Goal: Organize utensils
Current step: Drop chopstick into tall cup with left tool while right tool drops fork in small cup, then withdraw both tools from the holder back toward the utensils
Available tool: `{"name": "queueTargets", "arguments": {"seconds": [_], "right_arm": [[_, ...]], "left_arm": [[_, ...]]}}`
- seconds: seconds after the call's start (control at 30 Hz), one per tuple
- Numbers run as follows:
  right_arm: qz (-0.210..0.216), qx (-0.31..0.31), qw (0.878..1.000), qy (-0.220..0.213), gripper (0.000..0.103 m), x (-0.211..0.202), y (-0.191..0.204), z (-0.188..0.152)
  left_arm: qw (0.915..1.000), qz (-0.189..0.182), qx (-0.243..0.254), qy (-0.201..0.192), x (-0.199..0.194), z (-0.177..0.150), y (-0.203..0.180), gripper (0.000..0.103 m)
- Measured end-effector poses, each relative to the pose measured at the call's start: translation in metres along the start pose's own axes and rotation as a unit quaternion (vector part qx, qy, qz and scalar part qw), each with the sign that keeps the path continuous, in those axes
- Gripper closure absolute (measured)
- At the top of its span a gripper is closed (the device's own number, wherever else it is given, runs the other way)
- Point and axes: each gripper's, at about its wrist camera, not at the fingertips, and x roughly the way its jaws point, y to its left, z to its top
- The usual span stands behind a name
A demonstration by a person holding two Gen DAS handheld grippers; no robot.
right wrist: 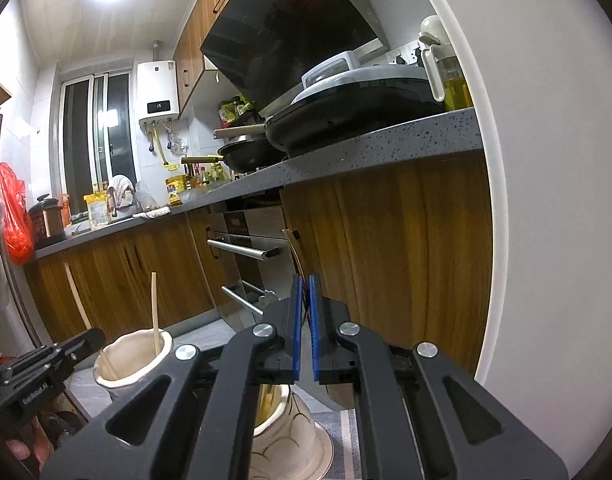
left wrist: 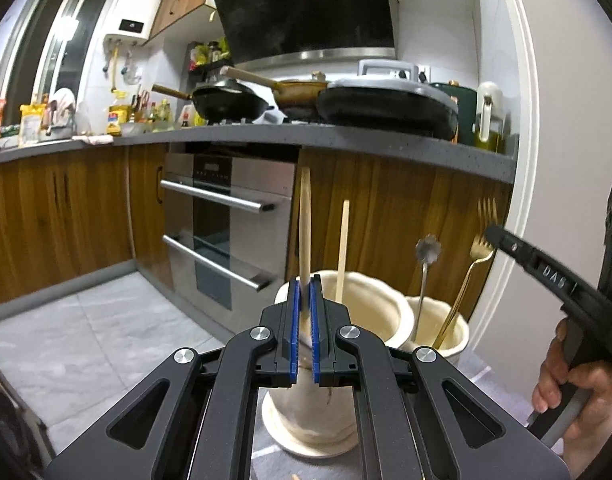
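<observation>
My left gripper (left wrist: 305, 286) is shut on a wooden spoon (left wrist: 305, 224) that stands upright, its lower end over the large cream ceramic pot (left wrist: 380, 312). A wooden chopstick (left wrist: 342, 250) stands in that pot. The smaller cream pot (left wrist: 460, 330) behind it holds a gold fork (left wrist: 464, 292) and a silver flower-headed utensil (left wrist: 425, 276). My right gripper (right wrist: 305, 286) is shut on the gold fork (right wrist: 295, 250), seen edge-on, above the smaller pot (right wrist: 284, 420). In the right wrist view the large pot (right wrist: 124, 364) with the chopstick (right wrist: 155, 312) and spoon (right wrist: 77, 300) sits at lower left.
A grey counter (left wrist: 346, 138) with pans (left wrist: 226, 106), a griddle (left wrist: 386, 108) and an oil jug (left wrist: 488, 120) runs above. Below it are wooden cabinets (left wrist: 406, 208) and a steel oven (left wrist: 226, 220). A white door frame (left wrist: 526, 160) stands close on the right. The pots rest on a striped mat (right wrist: 346, 440).
</observation>
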Motion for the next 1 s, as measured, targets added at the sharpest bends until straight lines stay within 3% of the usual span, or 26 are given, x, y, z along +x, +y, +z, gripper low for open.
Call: {"name": "queueTargets", "arguments": {"seconds": [0.33, 0.37, 0.43, 0.53, 0.7, 0.77, 0.87, 0.93, 1.0], "right_arm": [[-0.004, 0.021, 1.0, 0.016, 0.097, 0.007, -0.01, 0.001], [-0.004, 0.021, 1.0, 0.015, 0.093, 0.006, -0.01, 0.0], [0.0, 0.026, 1.0, 0.011, 0.066, 0.003, -0.011, 0.0], [0.002, 0.024, 1.0, 0.015, 0.062, 0.0, -0.009, -0.001], [0.009, 0.015, 0.999, 0.03, 0.033, -0.013, -0.006, -0.004], [0.014, 0.009, 0.999, 0.035, 0.015, -0.021, -0.003, -0.005], [0.019, 0.005, 0.999, 0.043, 0.005, -0.034, 0.001, -0.008], [0.02, 0.003, 0.999, 0.048, 0.005, -0.042, 0.004, -0.01], [0.021, -0.001, 0.998, 0.056, 0.005, -0.049, 0.007, -0.014]], "left_arm": [[1.0, -0.001, 0.004, -0.007, -0.003, -0.005, 0.0, 0.076], [1.0, -0.003, 0.002, -0.007, -0.004, -0.005, 0.0, 0.073], [0.9999, -0.008, -0.001, -0.013, -0.008, -0.006, 0.0, 0.063], [0.9998, -0.004, 0.004, -0.019, -0.015, -0.006, -0.001, 0.059], [0.9996, 0.009, 0.01, -0.025, -0.032, -0.012, -0.003, 0.039], [0.9995, 0.016, 0.011, -0.026, -0.038, -0.013, -0.003, 0.027], [0.9995, 0.018, 0.004, -0.024, -0.05, -0.019, 0.0, 0.022], [0.9996, 0.024, 0.003, -0.013, -0.055, -0.022, 0.002, 0.011], [0.9994, 0.034, 0.002, -0.01, -0.061, -0.025, 0.004, 0.01]]}}
